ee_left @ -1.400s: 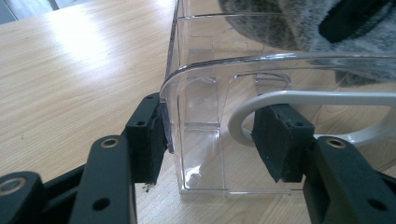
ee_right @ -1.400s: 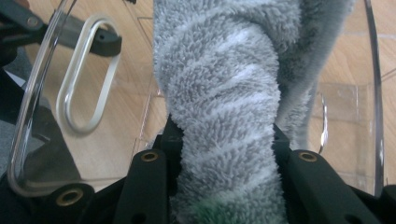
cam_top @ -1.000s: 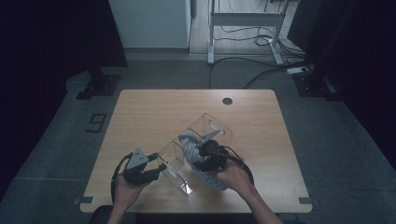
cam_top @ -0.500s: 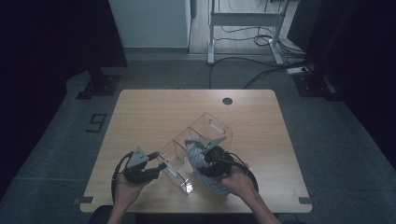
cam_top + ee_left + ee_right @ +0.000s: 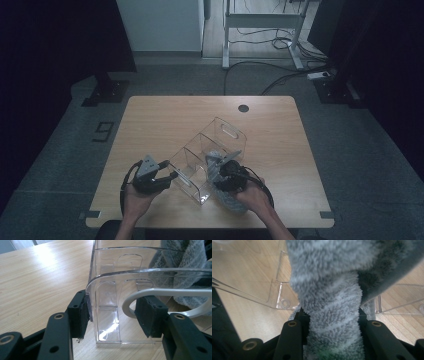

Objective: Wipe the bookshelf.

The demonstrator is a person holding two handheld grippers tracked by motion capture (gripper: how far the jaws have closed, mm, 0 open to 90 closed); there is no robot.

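A clear plastic organiser box (image 5: 200,155) with several compartments lies slantwise on the wooden table (image 5: 175,120). My left gripper (image 5: 170,176) holds its near end: in the left gripper view the pads (image 5: 80,311) sit on either side of the box wall (image 5: 107,290), by the handle cut-out. My right gripper (image 5: 222,172) is shut on a grey fluffy cloth (image 5: 215,161) at the box's right side. The cloth (image 5: 329,277) bulges up between the right gripper's jaws (image 5: 333,315) and hangs over the box floor (image 5: 269,292). More cloth trails under the right hand (image 5: 232,202).
A dark round grommet hole (image 5: 243,108) sits near the table's far edge. Bare wood lies beyond and to the left of the box. A desk frame and cables (image 5: 260,30) stand on the floor behind the table.
My right gripper has come down and toward the near edge with the cloth, lower against the box. The left gripper and the box have kept still.
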